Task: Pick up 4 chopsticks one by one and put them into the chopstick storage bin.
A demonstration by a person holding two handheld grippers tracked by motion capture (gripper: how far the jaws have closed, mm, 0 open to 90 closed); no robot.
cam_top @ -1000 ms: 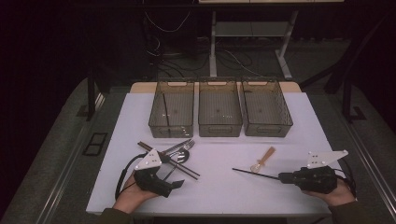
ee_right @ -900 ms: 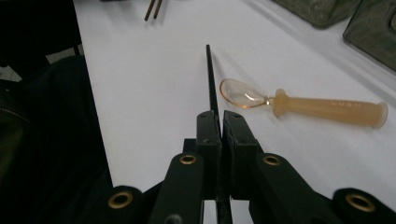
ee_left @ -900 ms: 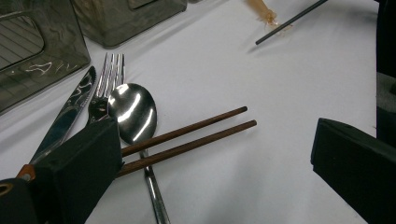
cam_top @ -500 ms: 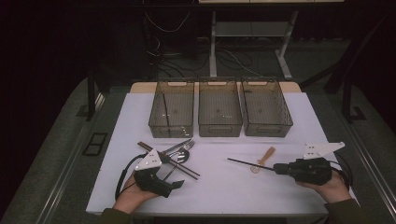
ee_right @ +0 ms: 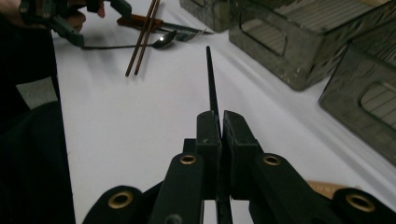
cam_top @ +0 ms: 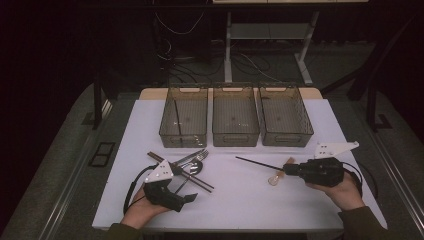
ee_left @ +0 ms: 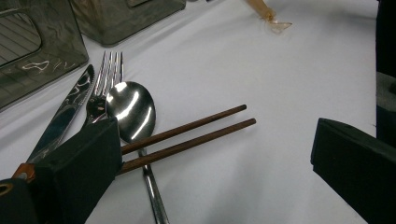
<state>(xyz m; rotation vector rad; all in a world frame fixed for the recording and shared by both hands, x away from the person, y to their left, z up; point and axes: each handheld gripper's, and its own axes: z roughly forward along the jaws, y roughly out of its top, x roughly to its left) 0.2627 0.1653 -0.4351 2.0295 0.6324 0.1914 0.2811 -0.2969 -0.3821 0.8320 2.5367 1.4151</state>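
My right gripper [cam_top: 289,170] is shut on a thin black stick [cam_top: 255,162], which juts left over the white table [cam_top: 235,200]; the right gripper view has the stick [ee_right: 211,79] running straight out from the pressed jaws [ee_right: 218,122]. A small amber wooden spoon [cam_top: 276,178] lies just under that gripper. My left gripper [cam_top: 185,187] rests open at the front left, its jaws [ee_left: 219,158] wide apart. Ahead of it lie two brown chopsticks [ee_left: 196,135], a metal spoon [ee_left: 130,109], a fork [ee_left: 106,77] and a knife [ee_left: 65,116], none of them held.
Three clear grey bins [cam_top: 183,134], [cam_top: 235,135], [cam_top: 286,134] stand side by side at the back of the table. The cutlery pile [cam_top: 187,167] lies in front of the left bin. Dark floor and cables surround the table.
My right gripper has moved away from the front edge and slightly left, lifting the black stick with it. The left gripper has stayed put.
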